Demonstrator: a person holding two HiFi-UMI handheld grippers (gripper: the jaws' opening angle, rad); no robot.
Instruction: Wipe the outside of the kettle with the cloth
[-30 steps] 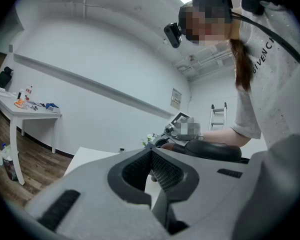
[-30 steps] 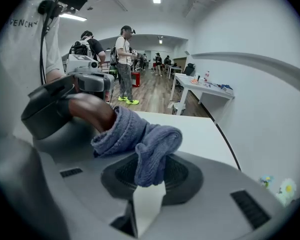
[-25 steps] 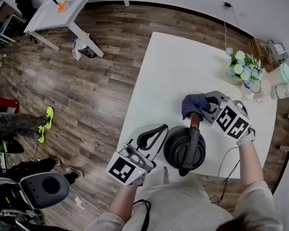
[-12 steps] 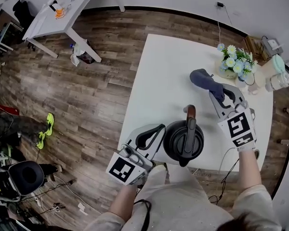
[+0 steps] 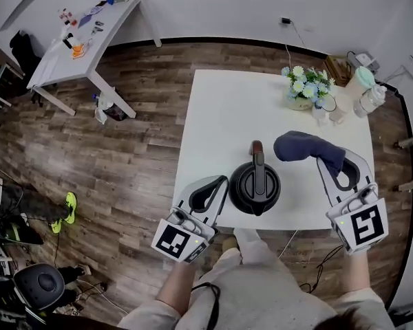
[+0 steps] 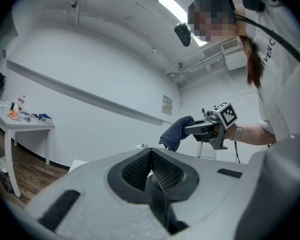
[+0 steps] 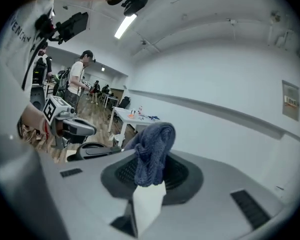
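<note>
Right gripper (image 5: pixel 332 162) pinches limp, soft cloth (image 5: pixel 297 146); left gripper (image 5: pixel 219 183) closed, empty. Kettle (image 5: pixel 241 188) rigid, likely slick: steady by handle (image 5: pixel 257 165).

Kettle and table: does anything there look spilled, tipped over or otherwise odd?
Nothing stands out. The kettle stands upright on the white table, no spill shows, and the right gripper holds the blue cloth clear of it.
</note>
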